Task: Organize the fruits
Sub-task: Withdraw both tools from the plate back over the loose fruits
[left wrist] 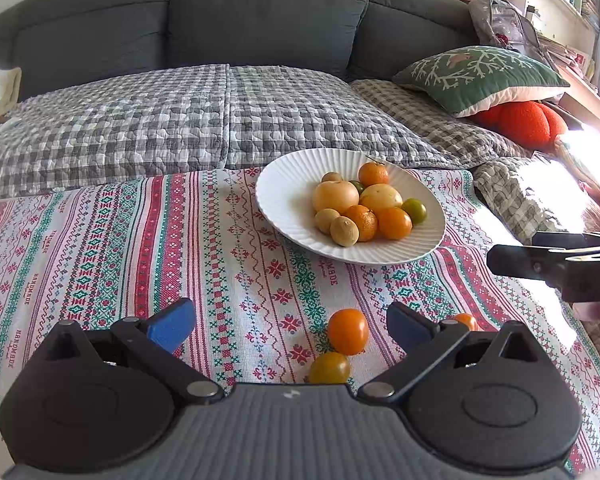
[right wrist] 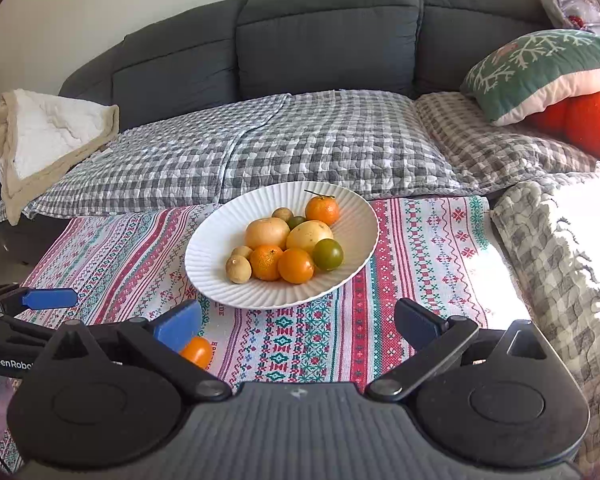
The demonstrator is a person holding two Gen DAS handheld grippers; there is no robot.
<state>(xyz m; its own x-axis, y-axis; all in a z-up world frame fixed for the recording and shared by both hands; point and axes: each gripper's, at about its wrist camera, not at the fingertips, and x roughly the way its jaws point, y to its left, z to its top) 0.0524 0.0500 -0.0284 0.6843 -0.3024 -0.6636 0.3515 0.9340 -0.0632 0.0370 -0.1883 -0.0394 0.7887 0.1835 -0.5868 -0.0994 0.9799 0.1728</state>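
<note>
Hovering wide open and empty, left hand-held gripper frames a small, smooth, light orange fruit; grasp its midline gently.

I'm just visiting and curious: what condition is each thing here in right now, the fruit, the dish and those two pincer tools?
white plate: upright on the tablecloth, holding a pile of fruit
orange fruit: loose on the cloth, outside the plate
yellow-green fruit: loose on the cloth, beside the orange one
left gripper: open, empty
right gripper: open, empty
</note>
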